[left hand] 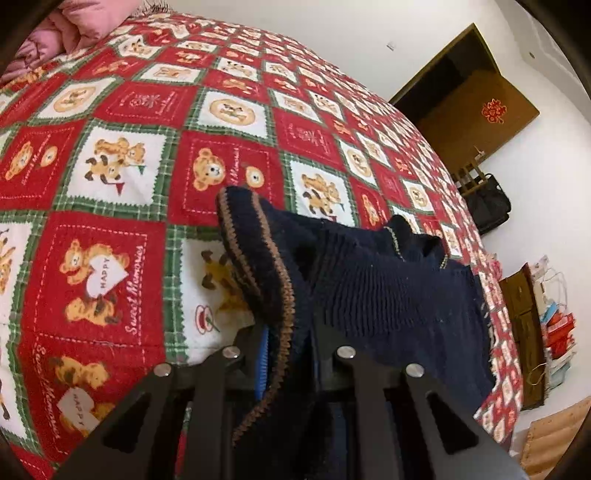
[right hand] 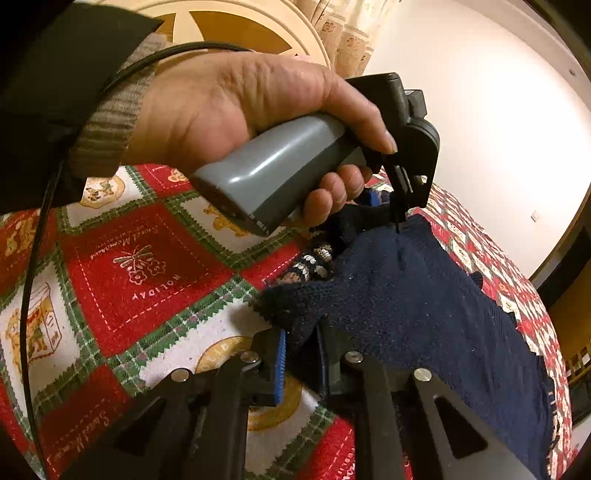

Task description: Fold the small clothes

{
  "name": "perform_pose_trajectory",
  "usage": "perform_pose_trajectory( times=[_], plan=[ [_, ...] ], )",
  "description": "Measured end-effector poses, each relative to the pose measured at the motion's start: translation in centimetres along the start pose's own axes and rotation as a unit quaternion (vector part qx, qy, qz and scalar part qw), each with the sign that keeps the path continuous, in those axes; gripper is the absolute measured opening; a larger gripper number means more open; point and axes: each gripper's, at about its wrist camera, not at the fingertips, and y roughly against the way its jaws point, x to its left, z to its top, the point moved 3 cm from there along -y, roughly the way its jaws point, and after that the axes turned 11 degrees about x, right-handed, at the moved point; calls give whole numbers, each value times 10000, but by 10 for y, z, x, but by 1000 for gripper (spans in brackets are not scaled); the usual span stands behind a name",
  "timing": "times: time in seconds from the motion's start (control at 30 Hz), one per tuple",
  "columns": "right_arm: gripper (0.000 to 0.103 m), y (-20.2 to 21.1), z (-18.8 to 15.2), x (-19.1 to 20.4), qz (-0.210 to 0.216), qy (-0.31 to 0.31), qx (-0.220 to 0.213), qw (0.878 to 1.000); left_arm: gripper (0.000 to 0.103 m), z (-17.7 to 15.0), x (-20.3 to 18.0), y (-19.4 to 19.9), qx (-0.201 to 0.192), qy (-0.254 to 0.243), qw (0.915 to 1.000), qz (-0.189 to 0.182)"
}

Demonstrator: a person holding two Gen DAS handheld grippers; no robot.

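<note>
A small navy knit sweater (left hand: 388,295) with a brown-trimmed edge (left hand: 258,258) lies over the red teddy-bear quilt (left hand: 147,110). My left gripper (left hand: 286,350) is shut on that trimmed edge and holds it lifted. In the right wrist view my right gripper (right hand: 301,350) is shut on another edge of the same sweater (right hand: 424,314). The left gripper (right hand: 391,206), held in a hand, shows beyond it, pinching the cloth.
The quilt (right hand: 147,258) covers the whole bed. A pink pillow (left hand: 74,26) lies at the far left. A brown door (left hand: 472,96), a black bag (left hand: 487,199) and cluttered shelves (left hand: 546,314) stand at the right beyond the bed edge.
</note>
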Motion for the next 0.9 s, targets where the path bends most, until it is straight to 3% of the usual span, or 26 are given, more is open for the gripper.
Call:
perform_pose_trajectory(
  times=[0.47, 0.7, 0.9],
  plan=[
    [10, 25, -9, -47, 748, -807, -488, 9927, 17, 0, -21, 22, -282, -123, 9995, -66],
    [10, 47, -26, -93, 1231, -1580, -629, 9777, 16, 4, -30, 31, -315, 155, 9989, -320],
    [10, 68, -44, -148, 1349, -2186, -792, 9632, 16, 8, -58, 34, -455, 165, 9977, -484]
  ],
)
